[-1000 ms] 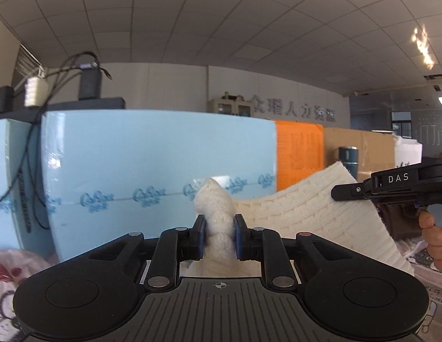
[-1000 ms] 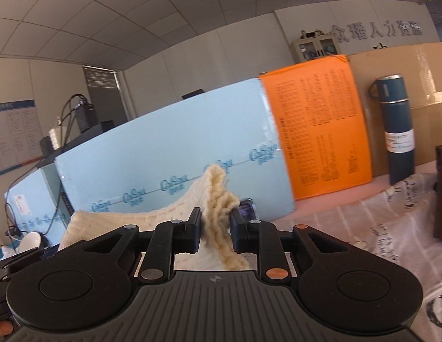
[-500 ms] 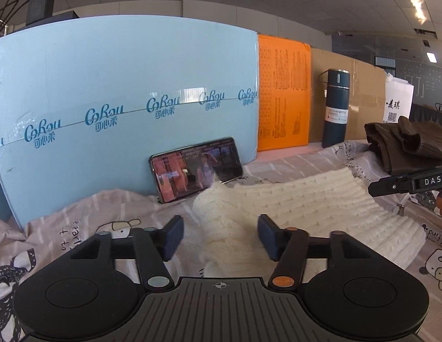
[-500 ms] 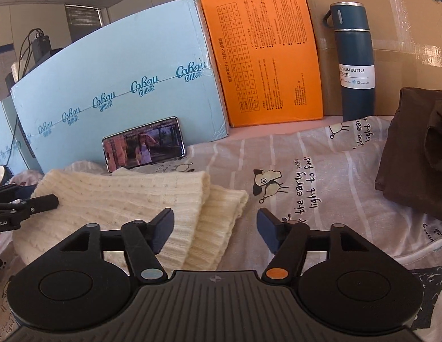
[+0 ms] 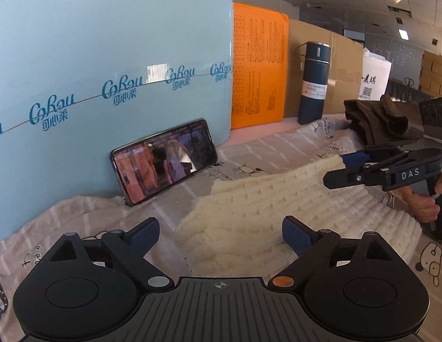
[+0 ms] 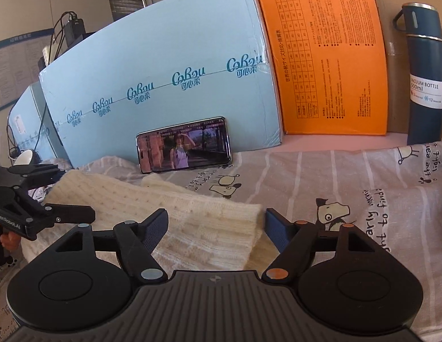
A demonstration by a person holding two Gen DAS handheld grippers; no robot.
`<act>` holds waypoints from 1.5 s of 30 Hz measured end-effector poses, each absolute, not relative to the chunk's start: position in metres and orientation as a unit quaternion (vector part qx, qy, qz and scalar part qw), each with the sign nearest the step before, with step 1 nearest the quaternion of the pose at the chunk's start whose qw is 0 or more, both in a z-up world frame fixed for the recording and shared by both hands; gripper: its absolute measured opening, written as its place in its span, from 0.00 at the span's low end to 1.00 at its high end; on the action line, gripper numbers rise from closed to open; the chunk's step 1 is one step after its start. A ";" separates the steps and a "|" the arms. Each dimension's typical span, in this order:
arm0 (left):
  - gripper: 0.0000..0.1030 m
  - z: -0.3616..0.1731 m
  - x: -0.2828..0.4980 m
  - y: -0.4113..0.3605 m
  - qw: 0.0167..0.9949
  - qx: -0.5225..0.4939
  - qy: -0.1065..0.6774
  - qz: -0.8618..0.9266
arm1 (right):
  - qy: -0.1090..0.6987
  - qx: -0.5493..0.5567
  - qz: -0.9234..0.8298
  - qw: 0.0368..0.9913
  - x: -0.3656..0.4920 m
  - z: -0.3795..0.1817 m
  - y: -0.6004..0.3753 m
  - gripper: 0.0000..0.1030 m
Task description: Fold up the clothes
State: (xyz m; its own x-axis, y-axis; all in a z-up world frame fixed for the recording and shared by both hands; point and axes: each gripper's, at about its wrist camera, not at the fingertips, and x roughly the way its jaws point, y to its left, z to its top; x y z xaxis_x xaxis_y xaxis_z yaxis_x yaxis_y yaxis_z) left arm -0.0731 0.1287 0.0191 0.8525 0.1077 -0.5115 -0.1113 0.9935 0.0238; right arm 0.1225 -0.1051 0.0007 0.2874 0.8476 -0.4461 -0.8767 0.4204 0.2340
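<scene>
The cream knitted sweater (image 5: 278,213) lies folded on a sheet (image 6: 349,188) printed with cartoon animals and stripes, just in front of a phone (image 5: 164,165) that leans, screen lit, against a pale blue box (image 5: 107,71). The left tool (image 5: 221,233) hangs over the sweater's left end with its fingers spread wide and nothing between them; the knit shows in the gap below. The right tool (image 6: 216,226) is also spread wide and empty, poised over the sweater's right end, where a folded edge and a second layer under it show between the blue pads (image 6: 275,228). In the left wrist view the right tool appears from the side above the far right part of the sweater, held by a hand (image 5: 420,202). Taking the phone as the mark: an orange box (image 6: 326,57) stands to its right against a brown cardboard box (image 5: 335,71), further right stands a dark blue vacuum bottle (image 6: 426,79), and past that, right of the sweater, lies a bundled brown garment (image 5: 383,119), beside a white bag (image 5: 374,77) with printed characters
</scene>
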 end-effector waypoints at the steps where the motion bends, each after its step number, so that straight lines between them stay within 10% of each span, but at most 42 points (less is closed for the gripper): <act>1: 0.69 0.020 -0.074 0.125 0.963 0.006 0.262 0.054 | 0.261 -0.028 0.535 0.803 0.123 -0.003 -0.103 0.54; 4: 0.31 0.023 -0.074 0.114 0.965 0.038 0.256 0.053 | 0.242 -0.033 0.529 0.812 0.119 -0.001 -0.108 0.36; 7: 0.18 0.025 -0.082 0.106 0.970 0.047 0.230 0.069 | 0.222 -0.038 0.524 0.821 0.115 0.001 -0.113 0.24; 28: 0.19 0.037 -0.223 0.053 0.987 0.105 0.119 -0.022 | 0.090 0.052 0.602 0.792 -0.014 0.059 -0.242 0.10; 45: 0.19 0.011 -0.269 0.031 0.968 0.082 0.220 -0.091 | 0.209 -0.083 0.632 0.741 -0.099 0.032 -0.297 0.10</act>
